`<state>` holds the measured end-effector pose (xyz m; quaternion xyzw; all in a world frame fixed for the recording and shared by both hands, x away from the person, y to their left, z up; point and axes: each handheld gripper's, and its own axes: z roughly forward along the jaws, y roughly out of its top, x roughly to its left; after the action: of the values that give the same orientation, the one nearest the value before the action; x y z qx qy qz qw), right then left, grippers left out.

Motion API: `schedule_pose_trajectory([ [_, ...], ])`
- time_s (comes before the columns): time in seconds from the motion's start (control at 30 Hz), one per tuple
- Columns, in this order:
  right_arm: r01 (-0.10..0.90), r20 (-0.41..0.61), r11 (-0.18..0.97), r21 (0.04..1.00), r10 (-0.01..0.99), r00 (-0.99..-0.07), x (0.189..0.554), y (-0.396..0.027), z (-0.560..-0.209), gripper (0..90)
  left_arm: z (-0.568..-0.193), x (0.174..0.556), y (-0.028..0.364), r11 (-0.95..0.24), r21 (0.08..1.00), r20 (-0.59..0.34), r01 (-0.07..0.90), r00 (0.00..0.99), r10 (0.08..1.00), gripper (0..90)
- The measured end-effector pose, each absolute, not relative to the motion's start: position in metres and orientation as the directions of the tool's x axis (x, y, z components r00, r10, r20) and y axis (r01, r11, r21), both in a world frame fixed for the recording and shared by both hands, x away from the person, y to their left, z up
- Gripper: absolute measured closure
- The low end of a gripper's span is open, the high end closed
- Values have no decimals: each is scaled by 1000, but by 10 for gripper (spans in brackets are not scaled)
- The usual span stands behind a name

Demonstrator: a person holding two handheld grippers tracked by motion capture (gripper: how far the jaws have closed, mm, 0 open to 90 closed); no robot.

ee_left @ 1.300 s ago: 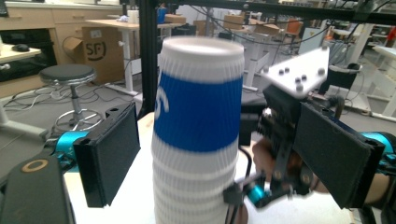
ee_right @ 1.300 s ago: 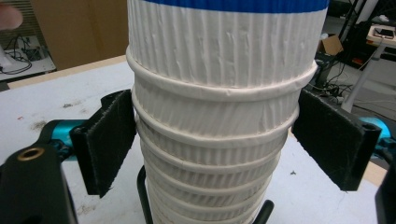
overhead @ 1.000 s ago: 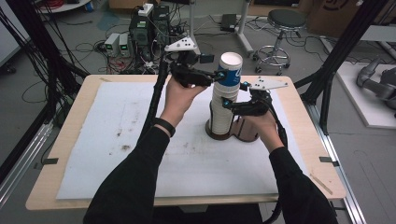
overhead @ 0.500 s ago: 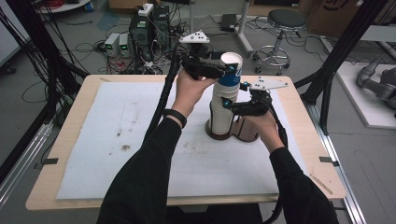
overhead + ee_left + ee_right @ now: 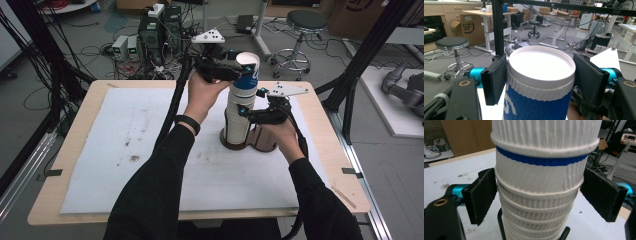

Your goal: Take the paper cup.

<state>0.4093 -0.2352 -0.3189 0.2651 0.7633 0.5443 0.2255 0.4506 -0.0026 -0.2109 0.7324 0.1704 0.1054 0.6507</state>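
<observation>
White-matted table (image 5: 125, 150) — L gripper (image 5: 235, 70) on top cup (image 5: 541, 82) (stack (image 5: 541, 202) below)

We see the top cup (image 5: 539, 82) as ribbed blue with white lettering and a white rim. Below it, the stack of cups (image 5: 541, 202) is ribbed white, with one thin blue band under the upper rim. Either side of the stack, each claw has black pads on teal fittings, the left claw (image 5: 541, 75) and the right claw (image 5: 544, 197) alike. Beneath the stack, the bench (image 5: 325, 130) shows pale wood edges under a white sheet (image 5: 125, 150) with brown stains left of the stack.
</observation>
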Motion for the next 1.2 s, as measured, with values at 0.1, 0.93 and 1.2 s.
schedule_pose_trajectory([
  [0.1,161,-54,264,951,654,-755,409,-235,-319,148,-204,448,-1,-73,992,-62,99,919,390,298],
  [0.93,161,-57,267,950,655,-753,408,-235,-319,147,-150,431,22,8,1000,-17,15,910,414,298],
  [1.2,159,-56,265,951,655,-753,408,-235,-319,147,-147,413,49,-29,1000,15,-3,895,446,298],
])
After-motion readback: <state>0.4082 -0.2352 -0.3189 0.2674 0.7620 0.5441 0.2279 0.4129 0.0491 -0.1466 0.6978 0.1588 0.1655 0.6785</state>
